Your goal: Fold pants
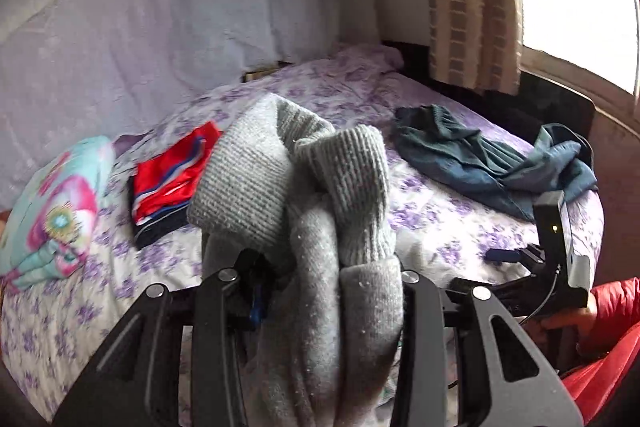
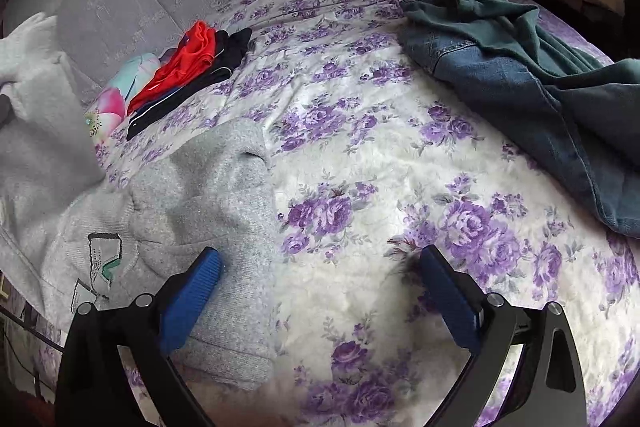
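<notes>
Left wrist view: left gripper (image 1: 320, 291) fingers clamp the grey pants (image 1: 304, 187) at centre frame, probably to fold them over, while right gripper (image 2: 316, 291) fingers stand apart at lower frame over the bed (image 2: 360, 155).

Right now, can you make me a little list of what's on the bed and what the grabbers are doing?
surface: bed with a purple-flowered sheet
left gripper: jaws shut on the grey pants, lifted
right gripper: jaws open above the sheet, holding nothing
folded pile: red shorts, floral cloth
unfolded: green garment, denim jeans
</notes>
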The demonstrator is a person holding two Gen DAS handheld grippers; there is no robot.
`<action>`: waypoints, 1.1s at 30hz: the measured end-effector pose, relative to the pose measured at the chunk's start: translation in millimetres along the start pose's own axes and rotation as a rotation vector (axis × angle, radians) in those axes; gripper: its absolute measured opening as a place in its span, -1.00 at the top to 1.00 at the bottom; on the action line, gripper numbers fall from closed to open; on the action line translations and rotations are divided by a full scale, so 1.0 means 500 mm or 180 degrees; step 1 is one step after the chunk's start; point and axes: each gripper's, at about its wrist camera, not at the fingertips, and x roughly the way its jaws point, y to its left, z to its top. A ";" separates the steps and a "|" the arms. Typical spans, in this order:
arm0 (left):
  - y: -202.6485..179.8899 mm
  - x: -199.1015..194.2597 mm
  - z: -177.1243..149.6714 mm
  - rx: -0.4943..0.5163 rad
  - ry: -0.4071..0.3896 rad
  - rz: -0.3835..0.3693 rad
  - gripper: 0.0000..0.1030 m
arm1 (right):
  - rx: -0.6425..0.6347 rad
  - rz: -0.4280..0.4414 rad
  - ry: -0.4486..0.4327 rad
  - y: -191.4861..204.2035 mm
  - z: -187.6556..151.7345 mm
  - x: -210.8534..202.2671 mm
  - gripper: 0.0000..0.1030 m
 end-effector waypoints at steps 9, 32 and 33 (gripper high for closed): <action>-0.188 0.151 -0.092 0.0902 0.0615 -0.0084 0.21 | 0.0272 0.0014 -0.0101 -0.069 -0.016 -0.026 -0.93; 0.112 0.020 -0.151 -0.1101 0.0512 0.0419 -0.90 | -0.0123 0.0030 -0.0657 0.029 0.069 -0.133 -0.93; 0.113 0.021 -0.165 -0.1087 0.0574 0.0427 -0.90 | -0.0264 0.0086 -0.0681 0.055 0.081 -0.140 -0.93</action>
